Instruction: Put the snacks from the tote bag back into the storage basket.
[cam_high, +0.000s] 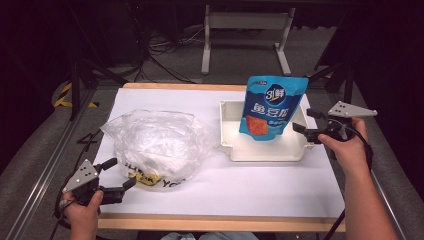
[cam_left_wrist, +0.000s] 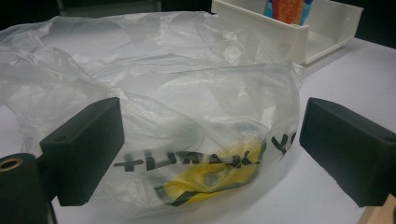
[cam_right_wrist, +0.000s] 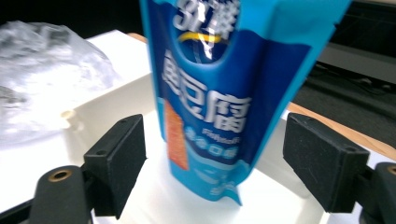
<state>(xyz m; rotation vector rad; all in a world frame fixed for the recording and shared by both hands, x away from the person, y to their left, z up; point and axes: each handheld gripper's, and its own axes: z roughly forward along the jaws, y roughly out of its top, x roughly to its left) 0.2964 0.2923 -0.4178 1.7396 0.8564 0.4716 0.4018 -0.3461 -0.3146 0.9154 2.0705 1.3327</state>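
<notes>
Blue snack pouch (cam_high: 272, 107) stands upright in the white tray (cam_high: 231, 145), leaning on the far wall; placing looks done. Right gripper (cam_high: 306, 121) sits just beside the tray's right edge, jaws spread, pads clear of the pouch. Left gripper (cam_high: 121, 174), jaws spread wide, faces the clear plastic bag (cam_high: 155, 142); something yellow inside, likely what's left to unpack.

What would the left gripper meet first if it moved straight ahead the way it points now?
Most likely the clear plastic bag: it lies right ahead of the left gripper, whose jaws stand open.
</notes>
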